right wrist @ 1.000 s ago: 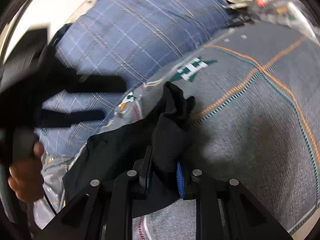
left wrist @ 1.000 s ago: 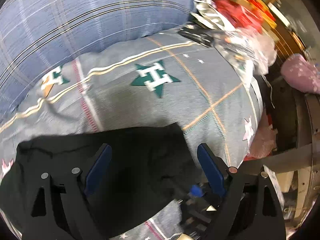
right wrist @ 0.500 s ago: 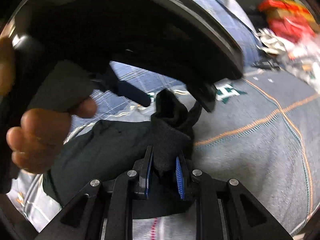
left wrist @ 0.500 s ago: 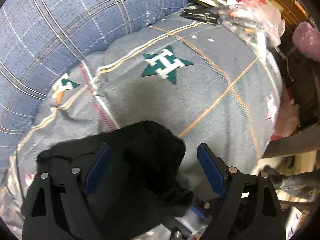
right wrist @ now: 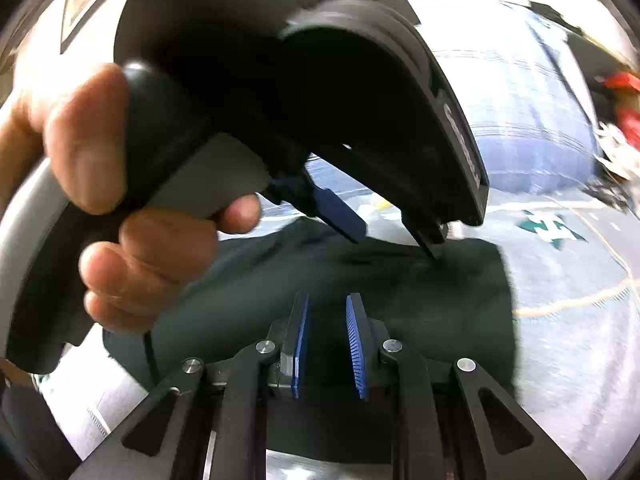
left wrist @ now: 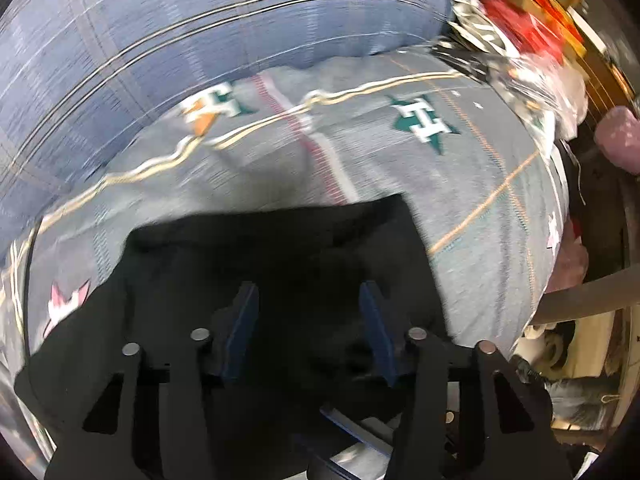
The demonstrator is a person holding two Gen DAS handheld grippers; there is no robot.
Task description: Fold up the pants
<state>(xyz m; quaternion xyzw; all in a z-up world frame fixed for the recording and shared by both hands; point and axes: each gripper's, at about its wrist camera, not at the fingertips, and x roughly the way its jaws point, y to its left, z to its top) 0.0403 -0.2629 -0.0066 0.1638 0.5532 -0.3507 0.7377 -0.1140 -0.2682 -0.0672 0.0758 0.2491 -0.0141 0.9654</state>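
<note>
The black pants (left wrist: 280, 264) lie folded flat on a grey bedsheet with star patterns (left wrist: 400, 168). My left gripper (left wrist: 308, 300) hovers over them with its blue pads apart and nothing between them. In the right wrist view the pants (right wrist: 440, 304) lie flat ahead of my right gripper (right wrist: 327, 308), whose blue pads stand a little apart with no cloth between them. The left gripper's body and the hand that holds it (right wrist: 132, 184) fill the upper left of that view, its tips just above the pants.
A blue plaid pillow (left wrist: 200, 40) lies at the back of the bed. Cluttered packets, red items and plastic bags (left wrist: 520, 48) sit at the far right corner. The bed's right edge (left wrist: 560, 240) drops to a floor with more clutter.
My right gripper has let go of the bunched pants cloth, which now lies flat. My left gripper's pads have come closer together and it has moved in over the pants.
</note>
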